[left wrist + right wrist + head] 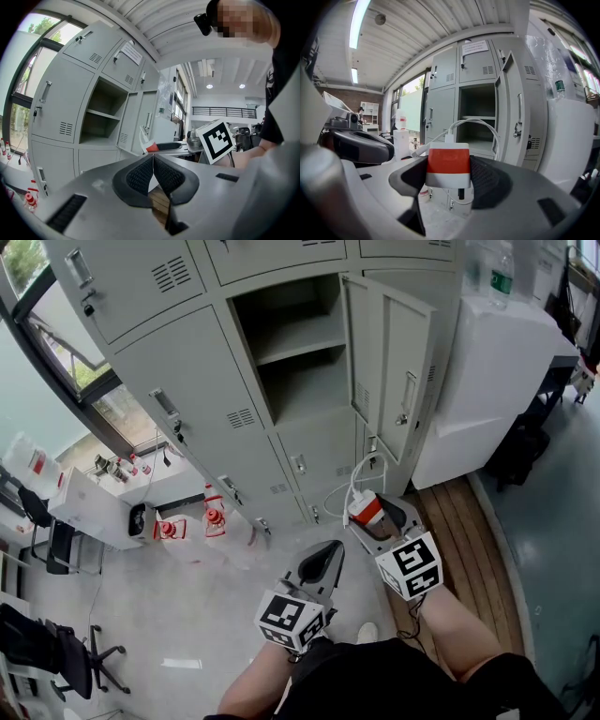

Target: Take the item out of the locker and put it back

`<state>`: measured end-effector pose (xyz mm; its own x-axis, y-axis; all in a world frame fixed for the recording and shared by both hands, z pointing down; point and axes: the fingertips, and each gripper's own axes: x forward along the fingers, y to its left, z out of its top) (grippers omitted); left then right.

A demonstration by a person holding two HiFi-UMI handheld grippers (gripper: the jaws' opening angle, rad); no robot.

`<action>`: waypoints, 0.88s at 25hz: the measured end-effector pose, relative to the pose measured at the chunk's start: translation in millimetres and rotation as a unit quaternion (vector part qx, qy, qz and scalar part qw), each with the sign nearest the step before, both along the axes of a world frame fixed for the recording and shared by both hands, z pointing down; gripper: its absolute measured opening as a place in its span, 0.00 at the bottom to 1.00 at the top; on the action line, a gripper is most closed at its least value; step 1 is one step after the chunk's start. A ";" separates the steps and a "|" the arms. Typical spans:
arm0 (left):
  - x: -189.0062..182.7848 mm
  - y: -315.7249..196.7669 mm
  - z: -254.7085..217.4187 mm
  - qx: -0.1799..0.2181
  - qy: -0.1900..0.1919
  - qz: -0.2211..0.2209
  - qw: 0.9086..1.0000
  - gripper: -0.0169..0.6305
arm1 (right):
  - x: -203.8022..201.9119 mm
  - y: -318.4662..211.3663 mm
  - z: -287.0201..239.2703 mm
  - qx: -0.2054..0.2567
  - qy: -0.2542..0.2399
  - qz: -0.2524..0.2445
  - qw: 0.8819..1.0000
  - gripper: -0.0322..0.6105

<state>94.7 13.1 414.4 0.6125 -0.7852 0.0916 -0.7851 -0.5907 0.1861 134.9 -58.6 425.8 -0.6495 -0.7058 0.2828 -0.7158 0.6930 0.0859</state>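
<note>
A red-and-white charger block with a looped white cable sits between the pads of my right gripper, which is shut on it. In the head view the charger is held low in front of the grey lockers, below the open locker with its one shelf. The locker's door is swung out to the right. My left gripper is beside it on the left, jaws shut and empty. In the left gripper view its pads meet at the tip, and the charger shows beyond.
A white cabinet with a bottle on top stands right of the lockers. Red-and-white bottles and a white box sit on the floor at left, with office chairs nearer. A wooden strip runs along the right.
</note>
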 end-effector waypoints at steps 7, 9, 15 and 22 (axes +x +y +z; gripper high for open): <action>-2.6 2.7 -2.4 0.003 -0.002 -0.004 1.000 0.05 | -2.9 2.0 -3.0 0.004 -0.002 -0.003 1.000 0.56; -5.1 3.1 -3.4 0.005 -0.003 -0.004 1.000 0.05 | -4.8 2.0 -4.4 0.006 -0.002 -0.003 1.000 0.56; -19.8 0.4 -6.1 0.007 -0.006 -0.001 1.000 0.05 | -15.4 -2.7 -10.6 0.013 -0.001 0.001 1.000 0.56; -43.1 -11.5 -8.4 0.009 -0.007 0.010 1.000 0.05 | -33.8 -17.9 -11.7 0.011 -0.001 0.016 1.000 0.56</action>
<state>51.6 1.6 405.9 0.6270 -0.7742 0.0865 -0.7754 -0.6095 0.1651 101.1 -76.6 414.1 -0.6270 -0.7326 0.2649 -0.7378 0.6676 0.0999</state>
